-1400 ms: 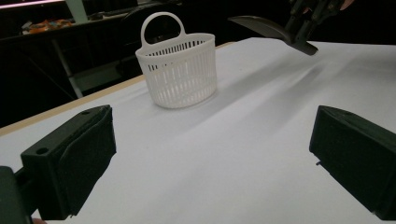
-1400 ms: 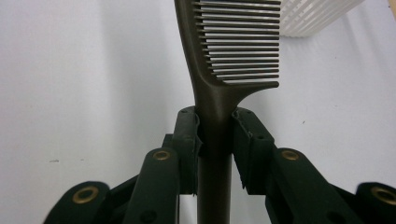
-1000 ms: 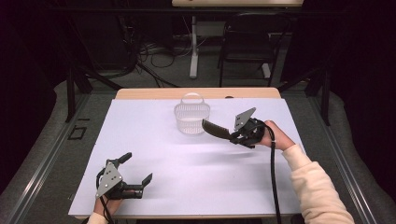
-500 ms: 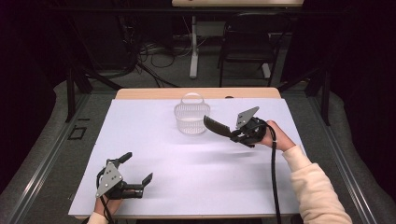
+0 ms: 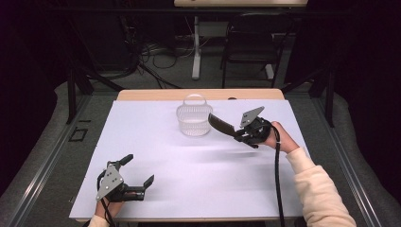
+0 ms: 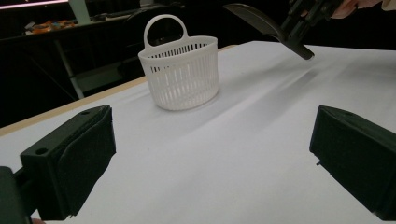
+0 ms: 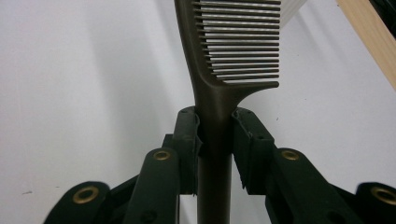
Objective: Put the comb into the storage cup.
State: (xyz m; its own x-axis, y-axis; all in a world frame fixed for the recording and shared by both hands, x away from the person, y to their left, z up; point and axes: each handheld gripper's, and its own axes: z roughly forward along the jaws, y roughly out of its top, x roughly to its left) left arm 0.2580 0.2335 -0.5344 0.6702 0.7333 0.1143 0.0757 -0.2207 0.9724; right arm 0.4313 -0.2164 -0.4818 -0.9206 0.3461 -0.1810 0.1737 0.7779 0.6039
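Right tongs (image 5: 238,134) pinch dark plastic comb (image 5: 221,126) by its handle, just right of white slatted basket (image 5: 194,119); drop-in remains. Left tongs (image 5: 138,174) spread, idle near-left.

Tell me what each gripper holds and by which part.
The right gripper clamps a dark plastic comb by its handle, just below the teeth. The left gripper stands open over the white table, holding nothing.

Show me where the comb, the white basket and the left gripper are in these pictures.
comb (image 7: 233,42), right gripper view, on its teeth.
white basket (image 6: 182,77), left gripper view, on its slatted wall.
left gripper (image 5: 140,171), high view, midway between its open jaw tips.
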